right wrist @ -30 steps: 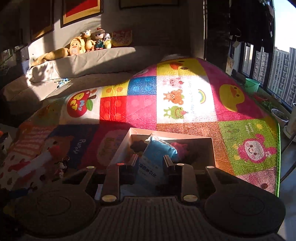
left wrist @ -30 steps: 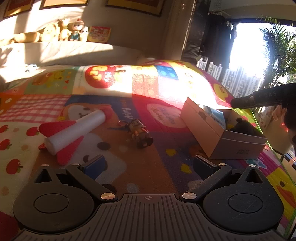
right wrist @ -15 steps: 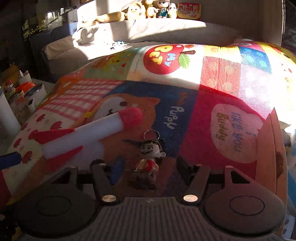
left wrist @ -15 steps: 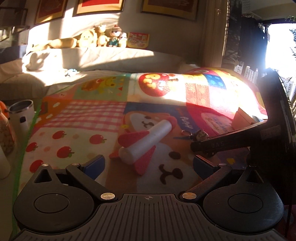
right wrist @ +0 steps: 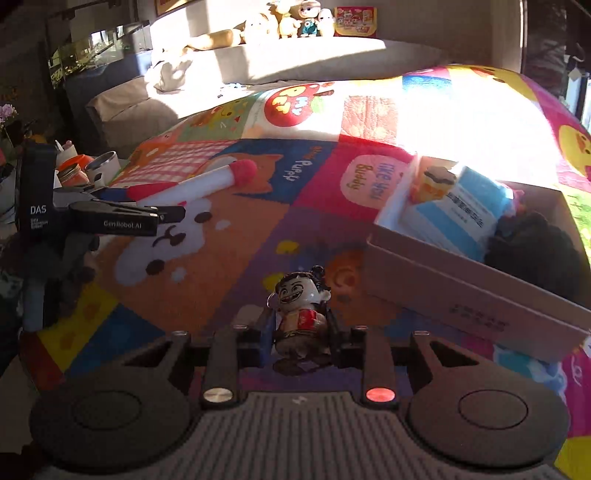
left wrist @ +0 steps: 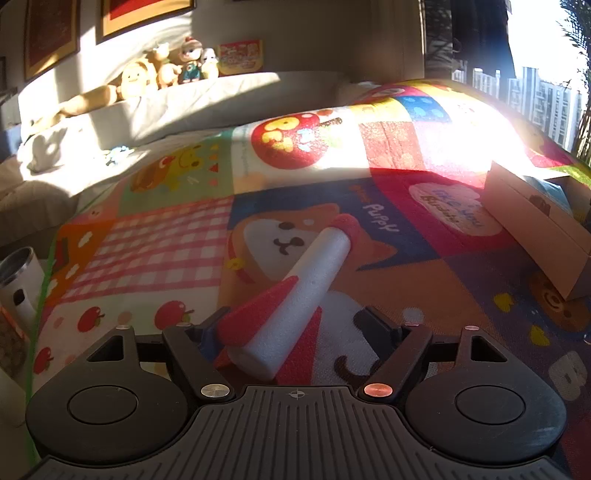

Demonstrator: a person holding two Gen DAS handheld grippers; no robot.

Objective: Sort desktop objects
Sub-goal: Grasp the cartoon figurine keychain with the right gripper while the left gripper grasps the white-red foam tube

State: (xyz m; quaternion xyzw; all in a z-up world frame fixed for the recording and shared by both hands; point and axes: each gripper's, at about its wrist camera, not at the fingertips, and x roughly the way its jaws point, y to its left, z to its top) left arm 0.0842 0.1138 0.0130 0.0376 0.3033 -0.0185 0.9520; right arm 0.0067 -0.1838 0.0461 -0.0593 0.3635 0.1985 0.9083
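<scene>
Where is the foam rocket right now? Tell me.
In the left wrist view the foam rocket lies on the play mat, its finned tail between the open fingers of the left gripper, left of the cardboard box.

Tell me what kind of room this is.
Probably a living room at home: a colourful cartoon patchwork play mat, plush toys lined along a beige sofa back, and framed pictures on the wall.

We see a patchwork cartoon play mat (left wrist: 177,251) carrying everything. On it lie a white foam rocket (left wrist: 295,291) with red fins, near the left, and an open cardboard box (right wrist: 476,291) at the right.
</scene>
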